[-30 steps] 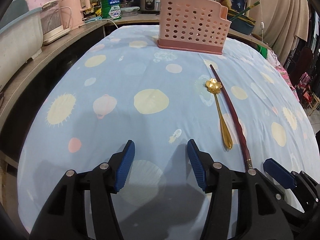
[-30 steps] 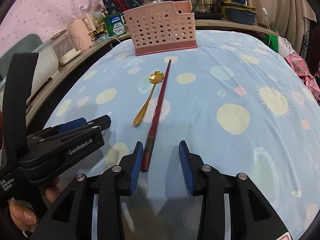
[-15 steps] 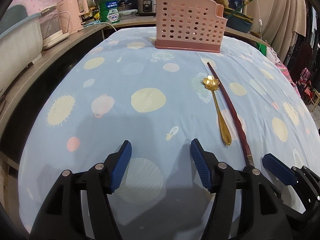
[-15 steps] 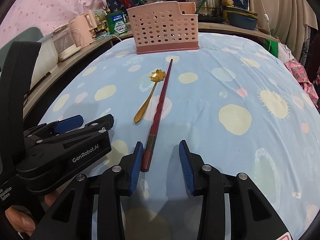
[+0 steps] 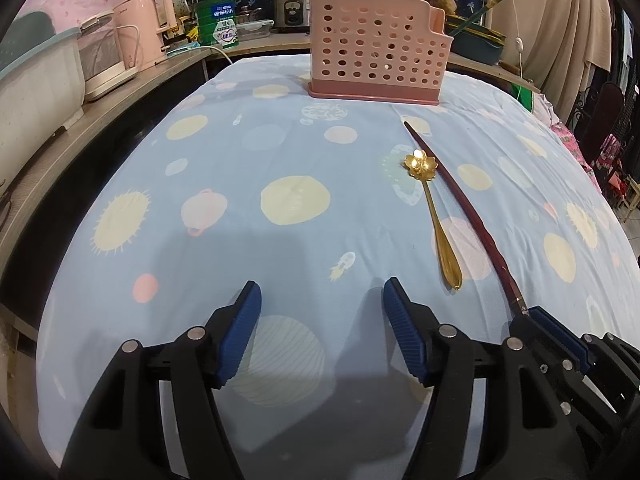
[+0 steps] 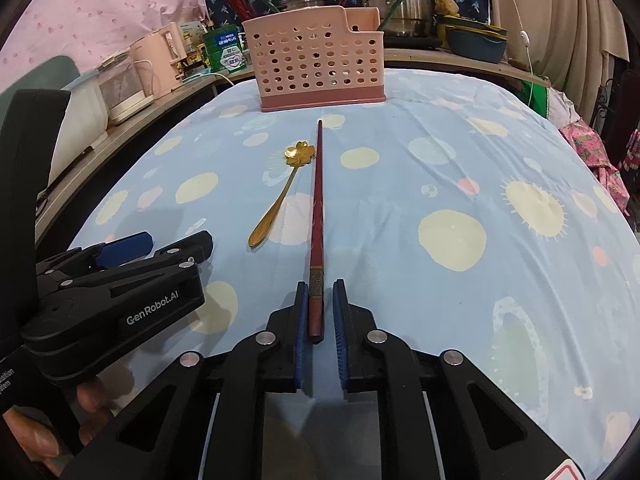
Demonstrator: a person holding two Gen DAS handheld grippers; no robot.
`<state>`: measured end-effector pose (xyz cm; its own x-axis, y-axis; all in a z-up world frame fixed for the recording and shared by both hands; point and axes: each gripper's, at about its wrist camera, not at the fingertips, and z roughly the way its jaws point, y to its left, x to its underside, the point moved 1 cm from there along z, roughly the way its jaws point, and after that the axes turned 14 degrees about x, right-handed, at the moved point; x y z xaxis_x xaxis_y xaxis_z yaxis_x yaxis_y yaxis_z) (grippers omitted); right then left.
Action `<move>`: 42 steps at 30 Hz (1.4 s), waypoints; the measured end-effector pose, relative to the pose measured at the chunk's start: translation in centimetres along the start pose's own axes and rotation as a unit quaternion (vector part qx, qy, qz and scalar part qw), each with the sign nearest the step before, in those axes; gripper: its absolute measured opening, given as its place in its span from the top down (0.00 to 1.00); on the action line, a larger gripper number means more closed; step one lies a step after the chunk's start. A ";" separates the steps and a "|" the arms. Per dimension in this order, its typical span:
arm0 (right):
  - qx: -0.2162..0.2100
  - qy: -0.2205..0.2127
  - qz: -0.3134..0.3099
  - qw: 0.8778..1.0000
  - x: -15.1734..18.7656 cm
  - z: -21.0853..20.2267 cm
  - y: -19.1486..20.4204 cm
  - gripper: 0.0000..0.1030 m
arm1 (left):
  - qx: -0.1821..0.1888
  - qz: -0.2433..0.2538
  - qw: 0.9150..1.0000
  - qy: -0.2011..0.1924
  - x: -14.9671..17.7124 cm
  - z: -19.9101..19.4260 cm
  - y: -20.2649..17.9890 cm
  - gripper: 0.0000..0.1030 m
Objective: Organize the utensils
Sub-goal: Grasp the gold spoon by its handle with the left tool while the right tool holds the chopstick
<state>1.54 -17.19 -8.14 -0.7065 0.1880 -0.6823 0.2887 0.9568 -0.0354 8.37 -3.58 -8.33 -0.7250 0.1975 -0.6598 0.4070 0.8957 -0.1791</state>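
Here the dark red chopstick (image 6: 318, 208) lies on the blue planet-print tablecloth (image 6: 460, 160), pointing toward the pink perforated utensil basket (image 6: 316, 68) at the far edge. Its thick end sits between the narrowed jaws of the right gripper (image 6: 320, 316); whether both pads press it cannot be told. Just left of it rests the gold flower-bowled spoon (image 6: 280, 196), its bowl touching the chopstick. The left gripper (image 5: 322, 320) hovers with jaws spread wide, holding nothing; its side reads "GenRobot.AI". Behind stand a pink kettle (image 6: 160, 60) and a green tin (image 6: 226, 54), its lettering illegible.
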 end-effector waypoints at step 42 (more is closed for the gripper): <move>0.010 0.016 0.075 0.997 -0.6 0.7 -5.1 0.93 | 0.044 0.038 0.998 0.021 -1.9 2.1 -4.3 0.82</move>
<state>0.95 -22.34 -8.10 -0.6742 0.3352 -0.6581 0.4047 0.9130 0.0505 9.15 -8.63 -7.84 -0.7124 0.2820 -0.6426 0.5071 0.8398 -0.1936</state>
